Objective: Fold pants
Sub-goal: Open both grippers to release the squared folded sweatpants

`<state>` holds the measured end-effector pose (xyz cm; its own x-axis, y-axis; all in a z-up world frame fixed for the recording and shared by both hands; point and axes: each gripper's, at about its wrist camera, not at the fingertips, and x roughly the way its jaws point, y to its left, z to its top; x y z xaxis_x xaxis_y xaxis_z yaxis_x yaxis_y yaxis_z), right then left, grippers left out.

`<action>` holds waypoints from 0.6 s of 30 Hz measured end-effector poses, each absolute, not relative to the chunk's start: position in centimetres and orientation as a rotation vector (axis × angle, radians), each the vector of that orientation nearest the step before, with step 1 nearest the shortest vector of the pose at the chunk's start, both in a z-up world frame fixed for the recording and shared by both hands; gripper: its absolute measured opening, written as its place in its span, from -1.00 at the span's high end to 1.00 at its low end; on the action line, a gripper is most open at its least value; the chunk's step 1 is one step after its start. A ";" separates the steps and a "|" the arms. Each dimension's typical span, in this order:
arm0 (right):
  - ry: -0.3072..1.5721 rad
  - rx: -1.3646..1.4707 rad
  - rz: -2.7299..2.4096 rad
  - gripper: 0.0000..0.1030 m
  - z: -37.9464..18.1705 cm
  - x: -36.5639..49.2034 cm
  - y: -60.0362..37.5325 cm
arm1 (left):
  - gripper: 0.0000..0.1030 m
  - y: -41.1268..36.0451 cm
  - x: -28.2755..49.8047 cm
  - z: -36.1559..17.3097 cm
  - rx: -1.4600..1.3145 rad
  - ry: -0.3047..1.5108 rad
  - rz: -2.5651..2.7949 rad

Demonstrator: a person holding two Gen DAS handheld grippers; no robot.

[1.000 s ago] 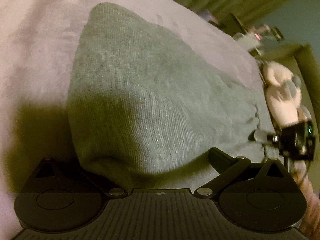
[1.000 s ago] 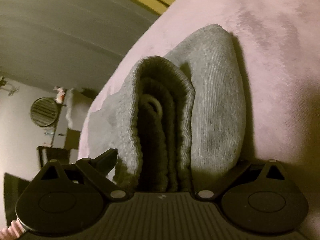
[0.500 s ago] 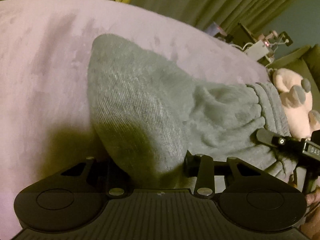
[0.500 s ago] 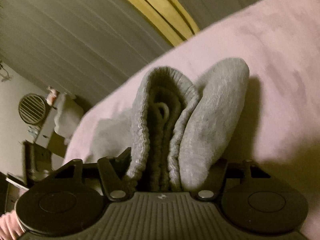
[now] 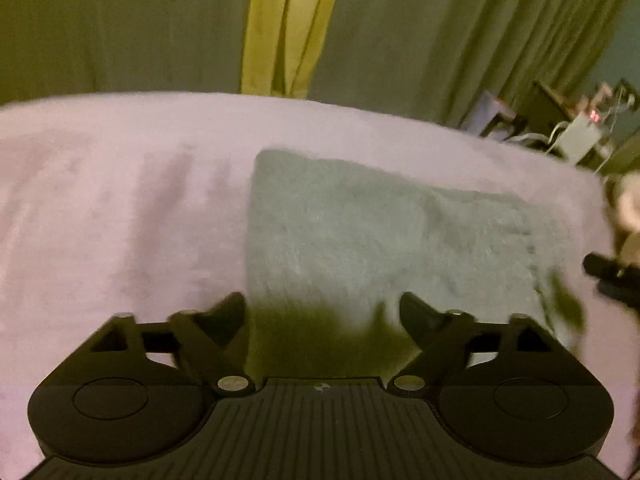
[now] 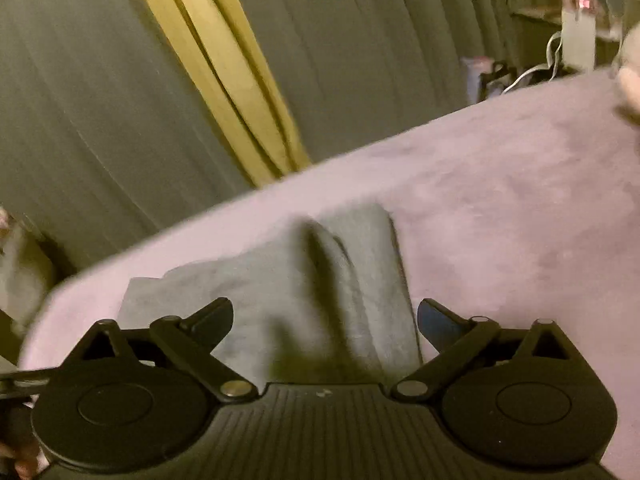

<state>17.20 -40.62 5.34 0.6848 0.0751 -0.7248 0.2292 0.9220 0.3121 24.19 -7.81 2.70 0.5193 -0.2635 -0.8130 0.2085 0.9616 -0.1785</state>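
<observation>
The grey pants (image 5: 360, 232) lie folded in a compact block on the pink bed cover (image 5: 120, 208). In the right wrist view the pants (image 6: 280, 300) show their layered waistband end. My left gripper (image 5: 322, 312) is open, with nothing between its fingers, just in front of the pants' near edge. My right gripper (image 6: 324, 316) is open too, back from the pants' end, holding nothing. The tip of the right gripper (image 5: 612, 280) shows at the right edge of the left wrist view.
Green and yellow curtains (image 5: 280, 28) hang behind the bed. A cluttered stand with a white device and cables (image 5: 580, 136) is at the far right. A pale plush toy (image 5: 628, 204) sits at the bed's right edge.
Both grippers were shut on the folded pants; now both have opened, let go and drawn back. The pants now lie flat on the bed.
</observation>
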 end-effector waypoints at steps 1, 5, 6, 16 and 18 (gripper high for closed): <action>0.837 0.385 -0.073 -0.92 4.9 16.9 -40.5 | -0.83 -7.9 23.2 2.5 -0.042 0.964 -0.290; 0.888 0.354 -0.041 -0.92 3.0 15.8 -38.3 | -0.87 -9.4 20.6 0.6 0.015 0.989 -0.337; 0.896 0.327 -0.037 -0.92 2.6 15.4 -37.9 | -0.87 -9.5 20.2 -0.1 0.040 1.006 -0.326; 0.962 0.329 -0.105 -0.92 -0.3 13.1 -37.9 | -0.96 -8.6 17.9 -0.3 0.054 1.011 -0.266; 0.954 0.319 -0.110 -0.92 -0.2 12.3 -37.9 | -0.97 -8.8 16.7 -0.4 0.077 1.000 -0.273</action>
